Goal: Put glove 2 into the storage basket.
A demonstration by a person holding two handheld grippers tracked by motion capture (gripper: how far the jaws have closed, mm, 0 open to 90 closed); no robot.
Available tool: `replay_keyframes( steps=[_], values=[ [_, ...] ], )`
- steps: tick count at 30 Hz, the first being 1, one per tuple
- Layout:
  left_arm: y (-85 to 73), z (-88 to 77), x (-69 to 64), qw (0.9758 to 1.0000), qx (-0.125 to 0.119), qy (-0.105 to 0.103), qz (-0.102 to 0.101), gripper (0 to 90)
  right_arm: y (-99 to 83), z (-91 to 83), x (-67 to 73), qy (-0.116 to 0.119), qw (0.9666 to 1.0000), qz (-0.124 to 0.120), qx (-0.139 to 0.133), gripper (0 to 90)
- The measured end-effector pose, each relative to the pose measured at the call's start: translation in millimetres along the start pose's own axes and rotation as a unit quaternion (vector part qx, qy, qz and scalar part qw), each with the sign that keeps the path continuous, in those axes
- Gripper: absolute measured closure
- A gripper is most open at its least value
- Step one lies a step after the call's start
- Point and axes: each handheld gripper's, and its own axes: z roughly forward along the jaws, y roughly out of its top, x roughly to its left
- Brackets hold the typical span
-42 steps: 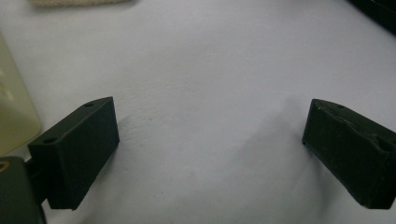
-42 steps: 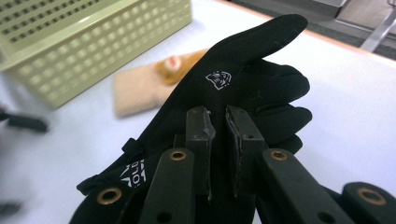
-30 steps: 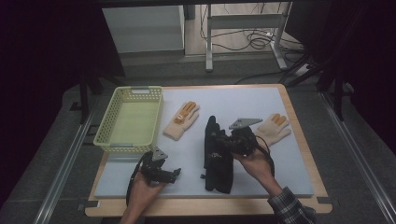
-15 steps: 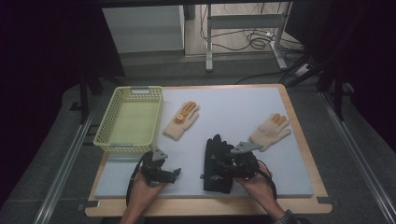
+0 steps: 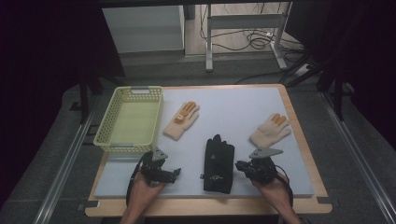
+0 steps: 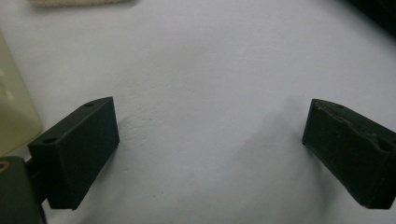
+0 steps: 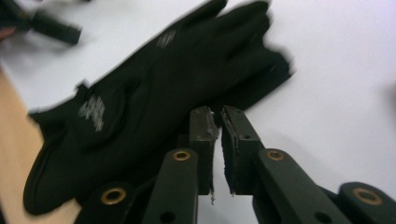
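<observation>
A pair of black gloves (image 5: 218, 163) lies flat on the grey mat near the front edge, fingers pointing away from me. My right gripper (image 5: 239, 165) sits just to their right, close to the mat. In the right gripper view its jaws have just been closing and now stand shut (image 7: 215, 112) with nothing between them, the black gloves (image 7: 140, 107) just beyond the tips. My left gripper (image 5: 175, 173) rests left of the gloves. Its jaws are wide open (image 6: 210, 149) over bare mat.
A yellow-green mesh basket (image 5: 128, 140) stands at the mat's left. One cream glove with orange fingertips (image 5: 182, 120) lies beside it, another (image 5: 270, 129) at the right. The wooden table edge (image 5: 205, 207) runs along the front.
My right hand has come down and toward the front edge. The black gloves, lifted and bunched at the gripper before, now lie flat on the mat. The left gripper has stayed put.
</observation>
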Motion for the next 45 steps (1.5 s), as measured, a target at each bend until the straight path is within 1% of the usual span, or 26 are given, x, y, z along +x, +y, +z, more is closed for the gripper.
replay_keyframes(
  steps=[3, 4, 5, 6, 7, 10, 11, 13, 15, 17, 19, 21, 22, 23, 28, 30, 31, 32, 33, 36, 37, 41, 42, 43, 44, 45],
  values=[
    [0.1, 0.1, 0.1, 1.0000, 0.000, -0.001, -0.001, 4.0, -13.7, 10.4, 9.4, 0.016, 0.9997, -0.015, 0.013, 83.1],
    [0.1, 0.1, 0.1, 1.0000, 0.001, -0.001, -0.001, 4.0, -13.7, 10.4, 9.4, 0.016, 0.9997, -0.015, 0.013, 83.1],
    [0.2, 0.1, 0.1, 1.0000, 0.001, -0.001, -0.001, 3.9, -15.6, 15.8, 14.9, 0.019, 0.9993, -0.027, 0.015, 83.5],
    [0.3, 0.1, 0.1, 1.0000, 0.002, 0.000, 0.000, 3.9, -15.6, 15.8, 14.9, 0.019, 0.9993, -0.027, 0.015, 83.5],
    [0.4, 0.1, 0.0, 1.0000, 0.002, 0.000, 0.000, 3.9, -15.1, 20.0, 19.5, 0.020, 0.9992, -0.032, 0.011, 83.9],
    [0.5, -0.1, 0.4, 1.0000, 0.003, -0.001, 0.003, 3.9, -13.4, 24.6, 23.1, 0.028, 0.9992, -0.029, 0.009, 83.9],
    [0.5, -0.5, 1.0, 1.0000, 0.004, -0.002, 0.005, 3.9, -12.3, 27.1, 25.2, 0.030, 0.9991, -0.031, 0.008, 83.8],
    [-1.4, -2.7, 3.7, 0.9998, 0.002, 0.010, 0.015, 1.3, -7.2, 34.8, 31.9, 0.035, 0.9987, -0.037, 0.009, 83.6],
    [-2.4, -3.7, 5.5, 0.9998, 0.002, 0.010, 0.015, 1.3, -5.0, 37.8, 34.1, 0.035, 0.9985, -0.040, 0.010, 83.5],
    [-4.3, -5.5, 9.9, 0.9998, 0.004, 0.008, 0.015, 1.3, 2.7, 47.9, 40.8, 0.034, 0.9982, -0.048, 0.011, 82.5],
    [-5.8, -7.0, 14.0, 0.9998, 0.005, 0.004, 0.016, 1.3, 4.8, 50.8, 42.7, 0.032, 0.9981, -0.051, 0.011, 82.2],
    [-6.6, -7.3, 18.9, 0.9999, 0.009, -0.007, 0.011, 1.3, 15.1, 63.9, 51.7, 0.025, 0.9976, -0.063, 0.014, 81.8],
    [-6.6, -7.3, 18.9, 0.9999, 0.009, -0.007, 0.011, 1.4, 15.1, 63.9, 51.7, 0.025, 0.9976, -0.063, 0.014, 81.8],
    [-6.7, -7.4, 18.9, 0.9998, 0.009, -0.007, 0.013, 1.5, 21.4, 72.1, 57.2, 0.019, 0.9972, -0.071, 0.015, 81.8],
    [-7.0, -7.2, 19.1, 0.9999, 0.009, -0.007, 0.013, 1.5, 28.9, 82.2, 62.6, 0.013, 0.9960, -0.087, 0.014, 80.9],
    [-7.2, -7.1, 19.0, 0.9999, 0.007, -0.007, 0.013, 1.5, 29.2, 82.6, 62.5, 0.018, 0.9960, -0.086, 0.014, 78.2],
    [-7.4, -7.3, 19.2, 0.9999, 0.007, -0.006, 0.013, 1.5, 28.6, 80.6, 61.0, 0.028, 0.9962, -0.080, 0.017, 73.9],
    [-7.4, -7.3, 19.2, 0.9999, 0.007, -0.006, 0.013, 1.5, 28.6, 80.6, 61.0, 0.028, 0.9962, -0.080, 0.017, 73.9],
    [-7.5, -7.3, 19.2, 0.9999, 0.006, -0.007, 0.013, 1.5, 27.6, 76.3, 59.3, 0.023, 0.9960, -0.084, 0.020, 71.1],
    [-7.6, -7.3, 19.3, 0.9999, 0.006, -0.007, 0.012, 1.5, 26.4, 69.9, 55.0, 0.013, 0.9957, -0.089, 0.021, 68.9],
    [-7.6, -7.3, 19.4, 0.9999, 0.006, -0.007, 0.012, 1.4, 25.5, 62.6, 47.8, 0.000, 0.9958, -0.089, 0.020, 67.3],
    [-7.5, -7.3, 19.5, 0.9999, 0.006, -0.008, 0.012, 1.4, 24.4, 50.0, 32.6, -0.019, 0.9965, -0.080, 0.014, 64.1],
    [-7.5, -7.3, 19.5, 0.9999, 0.006, -0.008, 0.012, 1.5, 23.9, 45.8, 27.1, -0.026, 0.9967, -0.076, 0.011, 62.5],
    [-7.5, -7.3, 19.5, 0.9999, 0.007, -0.008, 0.012, 1.5, 22.1, 37.7, 15.9, -0.037, 0.9971, -0.066, 0.008, 59.6],
    [-7.5, -7.3, 19.5, 0.9999, 0.007, -0.008, 0.012, 1.5, 22.1, 37.7, 15.9, -0.037, 0.9971, -0.066, 0.008, 59.6],
    [-7.5, -7.3, 19.5, 0.9999, 0.006, -0.008, 0.012, 1.5, 19.4, 30.6, 4.9, -0.047, 0.9974, -0.054, 0.007, 54.7]
  ],
)
